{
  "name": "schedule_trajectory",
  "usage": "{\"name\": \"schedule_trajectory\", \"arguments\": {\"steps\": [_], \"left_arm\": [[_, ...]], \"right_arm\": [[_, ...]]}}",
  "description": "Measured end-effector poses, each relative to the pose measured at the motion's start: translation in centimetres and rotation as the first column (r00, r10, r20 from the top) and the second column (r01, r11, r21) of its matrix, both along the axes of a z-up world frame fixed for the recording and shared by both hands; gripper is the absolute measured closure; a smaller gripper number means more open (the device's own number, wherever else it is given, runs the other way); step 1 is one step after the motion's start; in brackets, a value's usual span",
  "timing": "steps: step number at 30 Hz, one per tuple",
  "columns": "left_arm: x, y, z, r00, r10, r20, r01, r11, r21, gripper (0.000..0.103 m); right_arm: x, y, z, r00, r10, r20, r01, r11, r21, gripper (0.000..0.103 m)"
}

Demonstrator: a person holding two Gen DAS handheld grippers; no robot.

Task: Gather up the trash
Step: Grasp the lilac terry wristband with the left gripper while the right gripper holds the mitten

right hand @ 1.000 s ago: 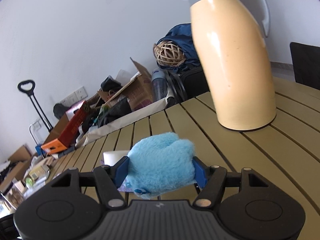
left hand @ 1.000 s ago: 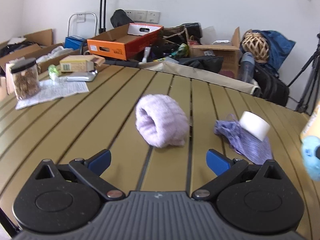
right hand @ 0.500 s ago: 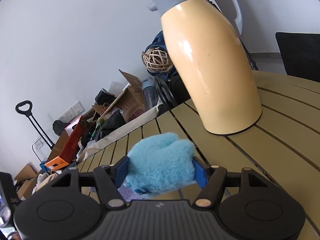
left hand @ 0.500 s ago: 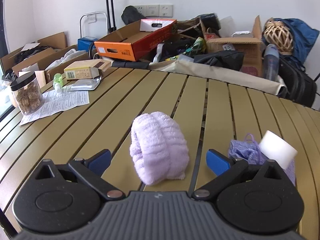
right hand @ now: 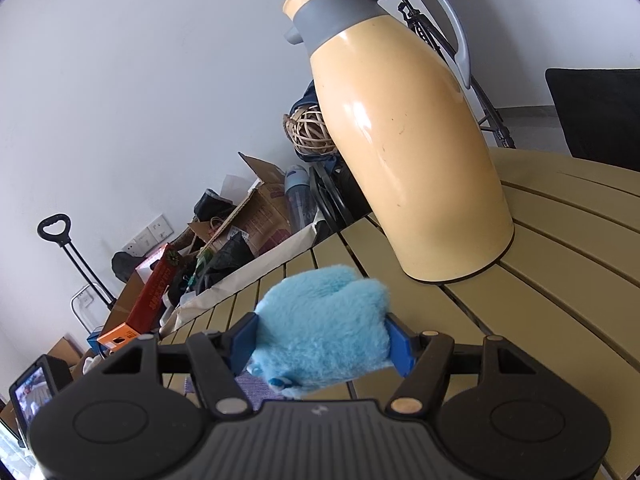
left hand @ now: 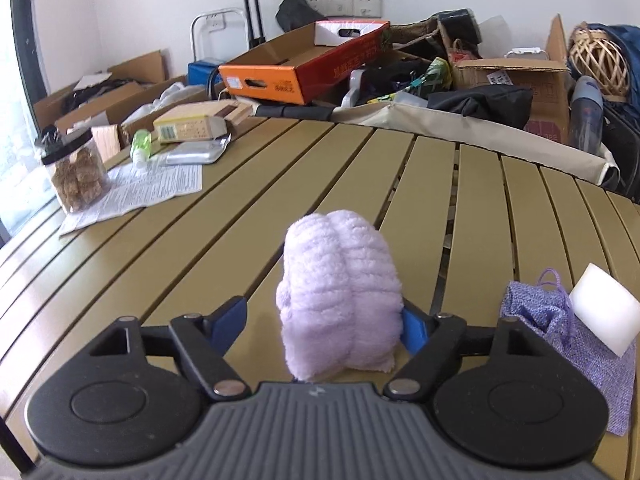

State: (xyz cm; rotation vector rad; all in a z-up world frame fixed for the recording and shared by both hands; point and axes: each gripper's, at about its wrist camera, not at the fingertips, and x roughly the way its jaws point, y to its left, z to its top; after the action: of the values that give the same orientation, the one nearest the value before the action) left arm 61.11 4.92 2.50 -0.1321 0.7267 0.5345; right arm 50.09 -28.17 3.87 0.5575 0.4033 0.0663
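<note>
The lilac fluffy roll [left hand: 340, 292] stands on the bench [left hand: 248, 216] between the spread fingers of the left hand-held gripper [left hand: 322, 320]; the right pad touches it, the left pad is apart. To its right lie a purple knitted pouch [left hand: 560, 320] and a white block [left hand: 604, 316]. The right hand-held gripper [right hand: 320, 340] clamps a blue plush piece [right hand: 324, 324]; beyond stands a yellow thermos jug [right hand: 404, 152].

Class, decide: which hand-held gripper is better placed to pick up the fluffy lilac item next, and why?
Left. The left hand-held gripper is open with the lilac fluffy item between its fingers; the right hand-held gripper already clamps a blue plush.
</note>
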Motion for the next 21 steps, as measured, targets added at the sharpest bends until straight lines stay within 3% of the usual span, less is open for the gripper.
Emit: {"name": "schedule_trajectory", "arguments": {"steps": [2, 6, 21], "left_arm": [[-0.1, 0.1, -0.1, 1.000, -0.002, 0.000, 0.002, 1.000, -0.002, 0.026], [-0.3, 0.2, -0.2, 1.000, -0.024, -0.010, 0.024, 0.999, -0.038, 0.055], [-4.0, 0.4, 2.6, 0.997, -0.067, 0.050, 0.068, 0.997, -0.019, 0.065]], "right_arm": [[0.0, 0.1, 0.0, 1.000, 0.004, -0.001, -0.004, 1.000, 0.004, 0.037], [-0.1, 0.3, 0.0, 1.000, 0.012, 0.001, -0.012, 1.000, 0.007, 0.037], [-0.3, 0.3, 0.1, 0.999, 0.045, 0.005, -0.045, 0.999, 0.011, 0.037]]}}
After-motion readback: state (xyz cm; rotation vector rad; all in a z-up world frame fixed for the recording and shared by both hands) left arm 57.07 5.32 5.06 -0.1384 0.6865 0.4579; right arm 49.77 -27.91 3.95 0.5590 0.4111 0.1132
